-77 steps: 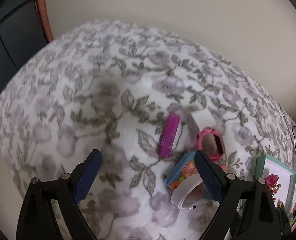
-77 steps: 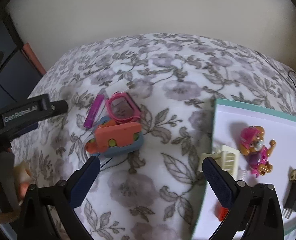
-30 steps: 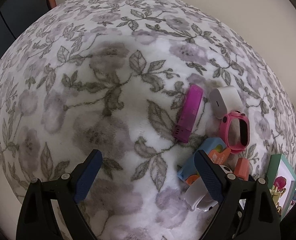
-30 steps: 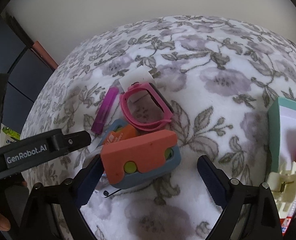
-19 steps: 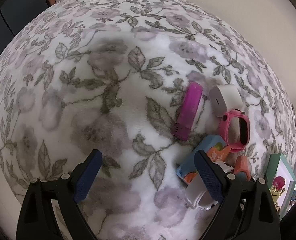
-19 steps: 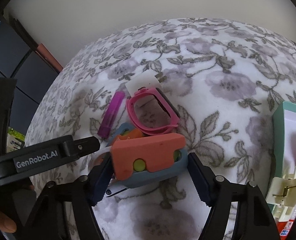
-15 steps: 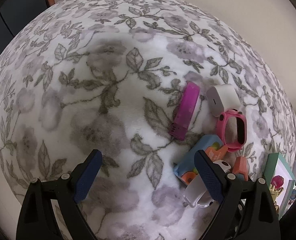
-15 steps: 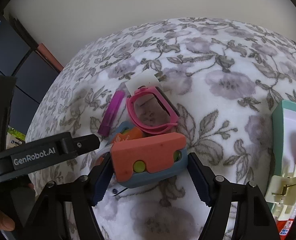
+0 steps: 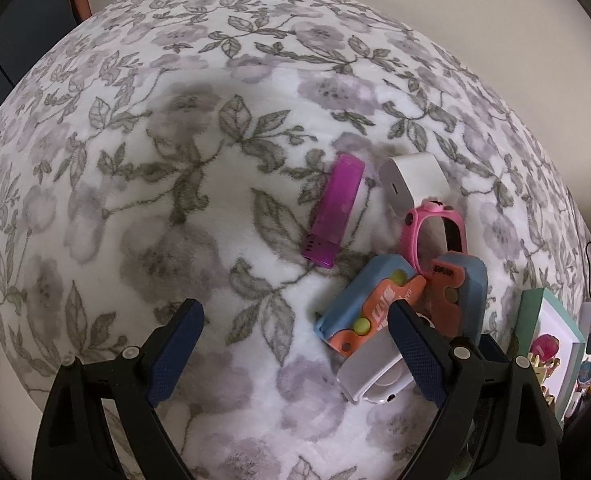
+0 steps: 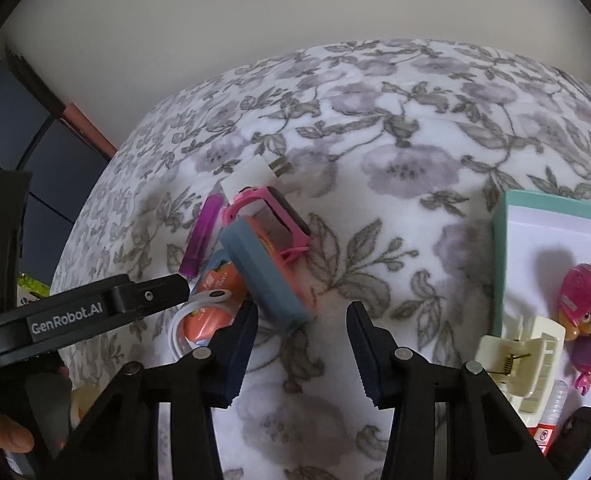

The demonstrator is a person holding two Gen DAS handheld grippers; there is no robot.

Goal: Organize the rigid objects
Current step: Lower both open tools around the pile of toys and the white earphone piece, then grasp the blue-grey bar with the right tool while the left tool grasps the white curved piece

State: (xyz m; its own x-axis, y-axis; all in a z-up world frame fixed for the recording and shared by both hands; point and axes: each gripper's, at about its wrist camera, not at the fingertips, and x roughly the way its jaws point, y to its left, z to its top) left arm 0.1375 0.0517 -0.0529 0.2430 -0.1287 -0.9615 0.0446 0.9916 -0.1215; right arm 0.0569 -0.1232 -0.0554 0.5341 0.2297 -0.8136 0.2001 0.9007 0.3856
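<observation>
Hovering low over a bed covered by a white blanket printed with grey-purple flowers and leaves, two black handheld grippers with dark blue finger pads faced a small heap of hard objects. The left gripper stood wide open and held nothing, its right finger lying over a white watch-like band at the near edge of the heap. The right gripper was partly closed, with a gap between its fingers, and the lower end of a blue-grey and orange plastic toy block sat just ahead of that gap, tilted up on its edge; whether the pads touched it I could not tell. That block leaned against a pink child's smartwatch. Beside it lay a second blue and orange block with yellow-green studs, a slim purple translucent stick and a white square charger plug, all close together, the plug touching the watch. Well to the right stood a shallow white tray with a mint green rim, holding a pink toy puppy figure and a cream hair claw clip
</observation>
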